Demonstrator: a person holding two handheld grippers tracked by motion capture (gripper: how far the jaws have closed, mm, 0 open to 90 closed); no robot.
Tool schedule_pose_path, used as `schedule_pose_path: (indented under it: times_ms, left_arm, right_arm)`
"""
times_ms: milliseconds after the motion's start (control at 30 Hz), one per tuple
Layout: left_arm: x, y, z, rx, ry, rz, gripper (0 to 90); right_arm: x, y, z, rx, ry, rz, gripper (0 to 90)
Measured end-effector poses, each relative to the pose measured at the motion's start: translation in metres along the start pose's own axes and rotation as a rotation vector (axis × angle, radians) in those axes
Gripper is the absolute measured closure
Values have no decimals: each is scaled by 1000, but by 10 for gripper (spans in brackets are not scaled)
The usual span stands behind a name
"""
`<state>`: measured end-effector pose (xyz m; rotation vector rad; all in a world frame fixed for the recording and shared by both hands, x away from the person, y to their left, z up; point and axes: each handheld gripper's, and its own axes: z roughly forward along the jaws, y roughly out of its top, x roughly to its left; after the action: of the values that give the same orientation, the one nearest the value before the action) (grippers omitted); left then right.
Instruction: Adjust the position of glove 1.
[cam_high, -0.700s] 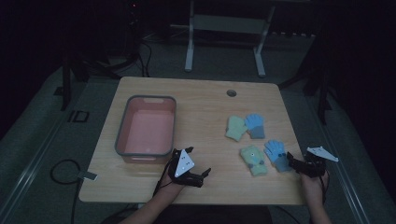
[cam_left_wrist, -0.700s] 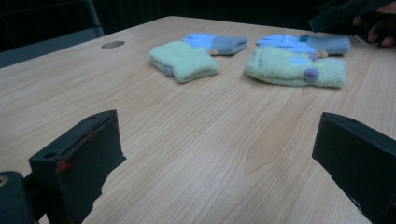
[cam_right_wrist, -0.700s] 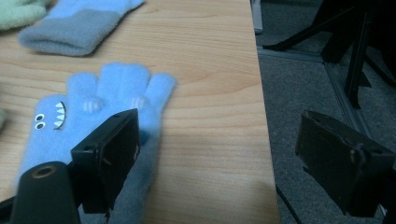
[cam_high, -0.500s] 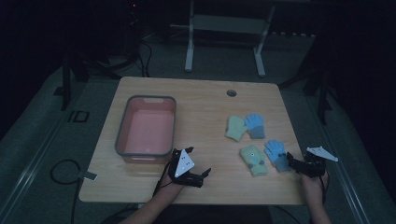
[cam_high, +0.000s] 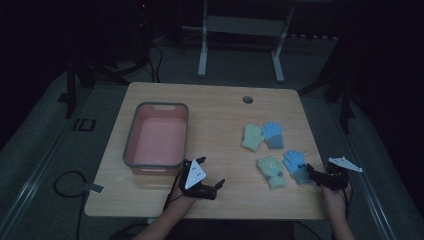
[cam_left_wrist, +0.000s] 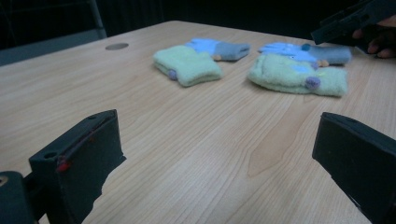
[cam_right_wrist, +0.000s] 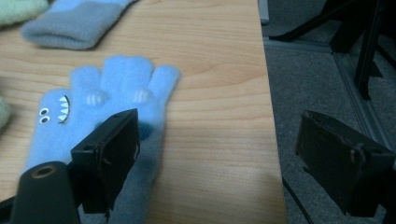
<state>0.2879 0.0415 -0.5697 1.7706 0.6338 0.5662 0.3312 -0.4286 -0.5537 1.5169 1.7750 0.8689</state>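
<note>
**Right gripper is settling over the near blue glove — barely any change from a moment ago**

I'm holding my right gripper (cam_high: 314, 176) at the table's (cam_high: 215, 107) right edge, jaws spread wide, and compared with the earlier high views almost nothing is shifting — I'm hovering, not yet closing. In the right gripper view one jaw is sitting over the cuff of the near blue glove (cam_right_wrist: 93, 112) while the other is hanging out past the table edge, so I judge I'm lining up for the pinch. My left gripper (cam_high: 212, 189) is idling near the front edge, jaws wide apart and holding nothing. The other gloves — two green, one blue — are lying untouched nearby, and the pink bin (cam_high: 156, 162) is waiting at the left.
</note>
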Motion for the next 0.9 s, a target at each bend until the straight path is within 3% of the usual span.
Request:
schedule_pose_path:
  times_ms: [100,333,467,667,800,900]
  left_arm:
    - [-2,1,1,13,-4,18,17]
    - [-1,1,1,12,-5,13,17]
    - [-2,1,2,16,-4,20,18]
    - [-1,1,3,24,-11,14,17]
    - [-2,1,3,27,-7,24,17]
    - [-2,1,2,25,-6,27,17]
  right_arm:
    - [-1,0,1,8,8,5,139]
    - [2,1,3,35,-2,-7,134]
    - [-4,2,2,37,25,47,133]
    - [-5,8,0,53,67,65,133]
    - [1,17,-4,56,59,22,133]
    - [2,25,-8,41,67,23,133]
